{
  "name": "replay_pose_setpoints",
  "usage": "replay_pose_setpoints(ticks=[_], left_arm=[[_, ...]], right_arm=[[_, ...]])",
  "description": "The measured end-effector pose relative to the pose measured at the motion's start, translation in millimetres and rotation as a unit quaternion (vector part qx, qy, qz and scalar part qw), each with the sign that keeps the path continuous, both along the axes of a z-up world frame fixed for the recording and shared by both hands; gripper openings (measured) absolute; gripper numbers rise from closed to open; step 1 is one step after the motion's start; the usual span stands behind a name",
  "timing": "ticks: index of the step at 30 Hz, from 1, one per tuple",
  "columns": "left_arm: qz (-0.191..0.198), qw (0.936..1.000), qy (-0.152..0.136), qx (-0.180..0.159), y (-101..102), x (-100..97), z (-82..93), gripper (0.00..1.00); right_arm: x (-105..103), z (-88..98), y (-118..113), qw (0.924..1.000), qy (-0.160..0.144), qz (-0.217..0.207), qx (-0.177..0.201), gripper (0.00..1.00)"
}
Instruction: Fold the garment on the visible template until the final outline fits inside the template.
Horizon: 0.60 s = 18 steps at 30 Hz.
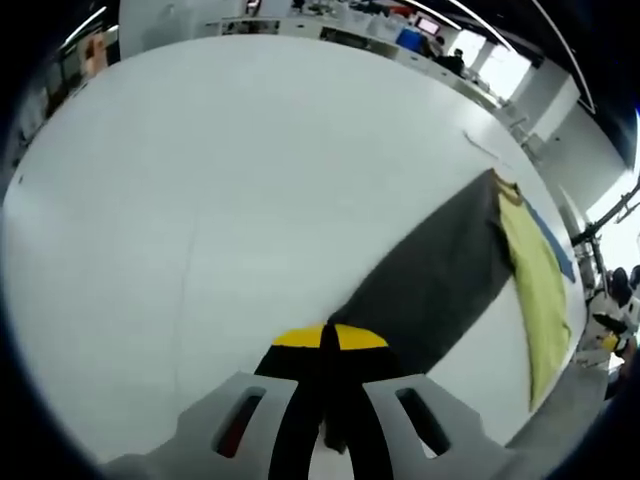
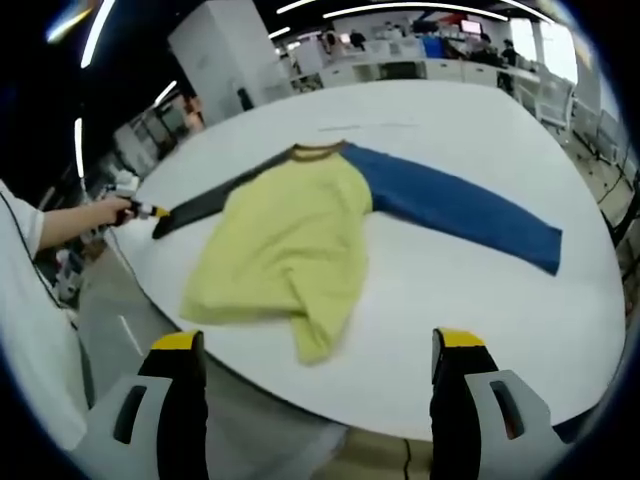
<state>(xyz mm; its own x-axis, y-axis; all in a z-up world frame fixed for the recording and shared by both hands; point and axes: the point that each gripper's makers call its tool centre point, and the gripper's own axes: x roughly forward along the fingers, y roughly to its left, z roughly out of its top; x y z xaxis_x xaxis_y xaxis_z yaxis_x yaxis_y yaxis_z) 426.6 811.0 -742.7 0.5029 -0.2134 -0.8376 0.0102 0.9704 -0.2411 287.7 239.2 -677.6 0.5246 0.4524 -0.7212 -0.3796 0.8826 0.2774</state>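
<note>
A long-sleeved shirt lies on the white table [image 2: 480, 310]. It has a yellow-green body [image 2: 290, 240], a blue sleeve [image 2: 460, 210] stretched to the right, a dark grey sleeve [image 2: 210, 205] and a brown collar [image 2: 318, 152]. My left gripper [image 1: 330, 338] is shut on the cuff end of the grey sleeve [image 1: 440, 270], which runs away from the jaws to the yellow body [image 1: 535, 290]. In the right gripper view the left gripper [image 2: 140, 212] sits at the table's left edge, held by a hand [image 2: 100, 215]. My right gripper [image 2: 318, 345] is open, just short of the shirt's crumpled hem.
A faint thin mark [image 2: 370, 127] lies on the table beyond the collar. The table's near edge [image 2: 300, 400] curves just in front of my right jaws. A white sleeve of the person [image 2: 30, 330] is at the left. Desks and shelves [image 2: 400, 60] stand far behind.
</note>
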Motion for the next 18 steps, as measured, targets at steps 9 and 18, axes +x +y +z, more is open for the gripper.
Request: replay_pose_setpoints(ticks=[9,18], left_arm=[[0.002,1.0,0.004,0.007,2.6,4.1,-3.6,0.0],[0.005,0.9999,0.002,0.014,6.3,11.2,-4.4,0.0]], right_arm=[[-1.9,-4.6,-0.6,1.0,0.008,-0.002,-0.001,0.93],[1.7,-3.9,-0.3,1.0,0.007,-0.004,-0.001,0.93]])
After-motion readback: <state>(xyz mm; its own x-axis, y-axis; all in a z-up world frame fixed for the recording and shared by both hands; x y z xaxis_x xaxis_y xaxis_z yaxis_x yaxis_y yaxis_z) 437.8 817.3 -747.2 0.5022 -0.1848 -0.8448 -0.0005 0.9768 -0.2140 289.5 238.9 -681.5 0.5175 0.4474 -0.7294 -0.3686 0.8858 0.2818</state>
